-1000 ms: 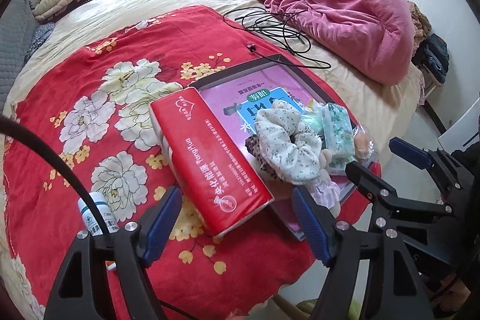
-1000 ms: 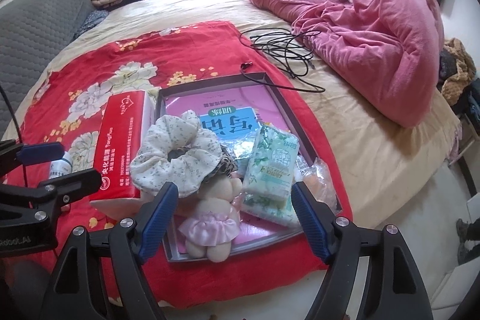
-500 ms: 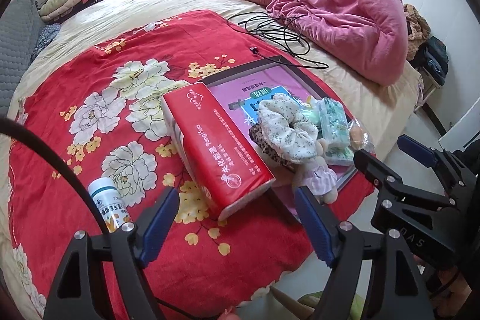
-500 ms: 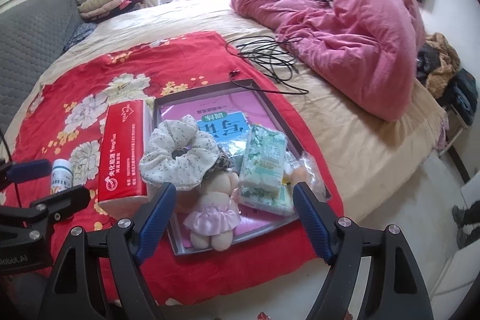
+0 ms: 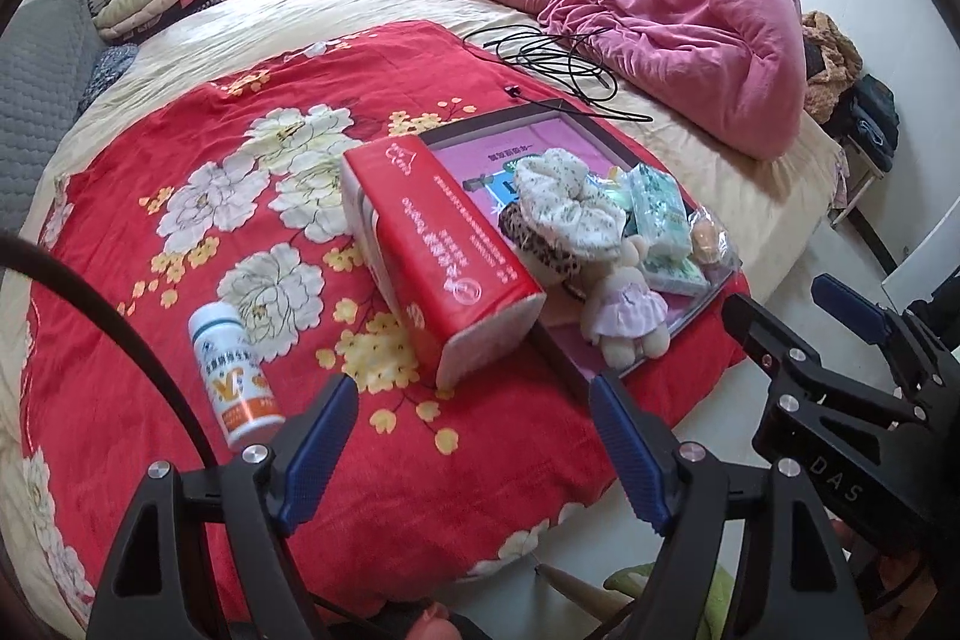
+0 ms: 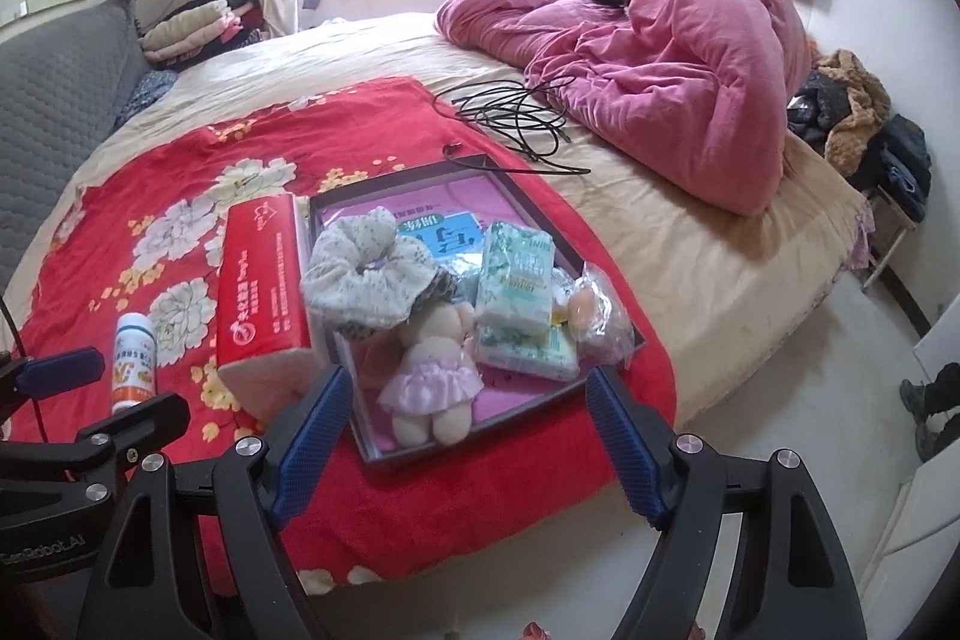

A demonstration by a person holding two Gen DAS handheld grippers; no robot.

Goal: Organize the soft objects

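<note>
One wide bed [image 6: 690,244] fills both views, its beige sheet half covered by a rumpled pink quilt [image 6: 678,88] and a plush red blanket [image 5: 180,232] printed with pale flowers. On the blanket lies one flat rectangular tray [image 6: 543,403] with a dark rim and a glossy purple floor. The soft things sit heaped in it: one cream floral scrunchie [image 6: 366,274] over a leopard-print one that is mostly hidden, one small plush doll [image 6: 429,370] in a lilac skirt, and green tissue packs [image 6: 519,280], their count unclear. One red brick-shaped tissue pack [image 5: 444,250] leans against the tray's left rim. One white pill bottle [image 5: 231,370] lies on its side nearby. Left tongs [image 5: 474,451] and right tongs [image 6: 468,439] hang apart, spread wide, grasping nothing, their blue pads ribbed.
</note>
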